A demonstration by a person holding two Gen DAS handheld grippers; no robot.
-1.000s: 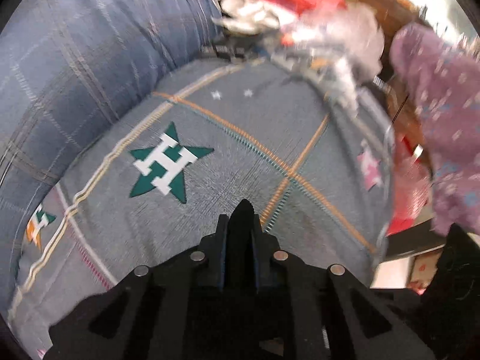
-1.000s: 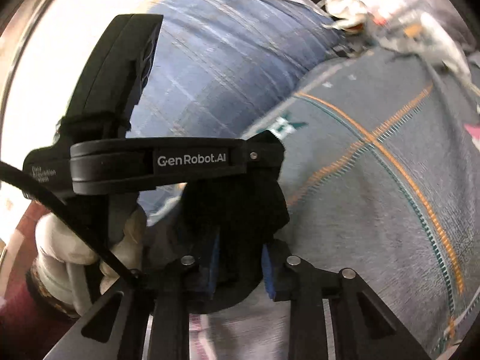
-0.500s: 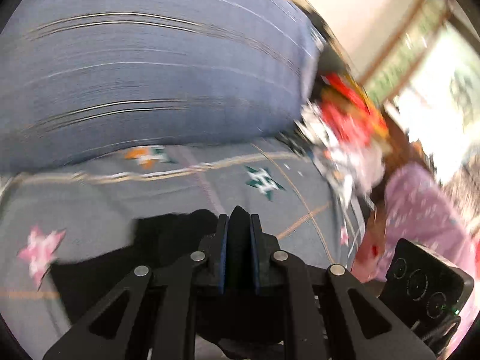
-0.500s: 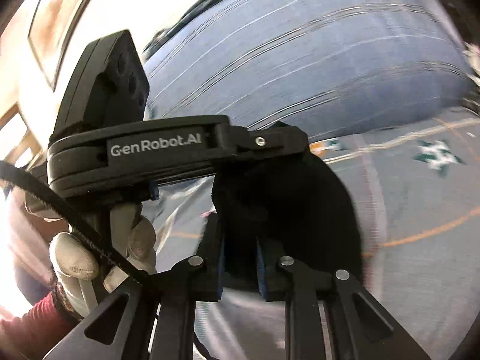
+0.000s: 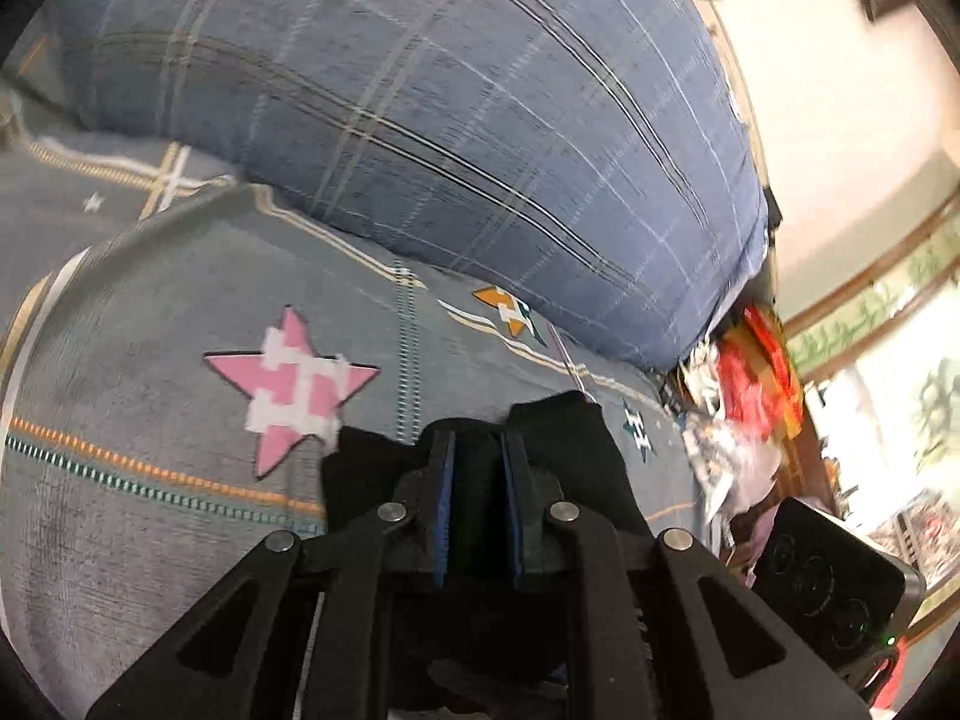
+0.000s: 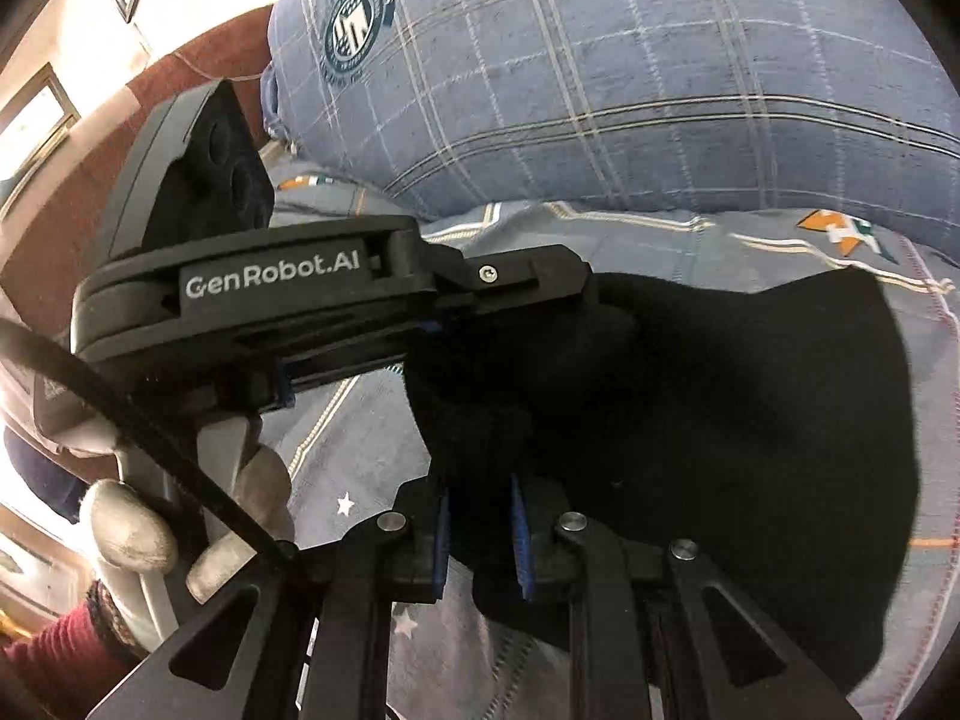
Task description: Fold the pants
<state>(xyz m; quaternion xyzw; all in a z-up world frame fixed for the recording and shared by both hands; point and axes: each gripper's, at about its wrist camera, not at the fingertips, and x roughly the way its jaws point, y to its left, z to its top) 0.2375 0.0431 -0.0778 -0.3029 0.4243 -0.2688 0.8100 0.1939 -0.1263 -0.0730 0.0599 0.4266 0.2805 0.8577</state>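
The black pants [image 6: 750,420] hang bunched over a grey bedsheet [image 5: 150,420] with star prints. My left gripper [image 5: 477,450] is shut on a black edge of the pants [image 5: 576,438]. My right gripper [image 6: 480,498] is shut on another fold of the same cloth. In the right wrist view the left gripper's body [image 6: 336,300] crosses from the left, its tip buried in the pants close above my right fingers. A gloved hand [image 6: 138,528] holds it.
A large blue plaid cushion [image 5: 450,120] lies along the far side of the sheet, also in the right wrist view [image 6: 660,60]. A heap of red and silver items [image 5: 744,396] sits at the right edge. A wooden frame [image 6: 90,180] is at the left.
Both grippers swung left along the bed, carrying the pants. The view went from the green star to the pink star. The pants now spread wider below the grippers.
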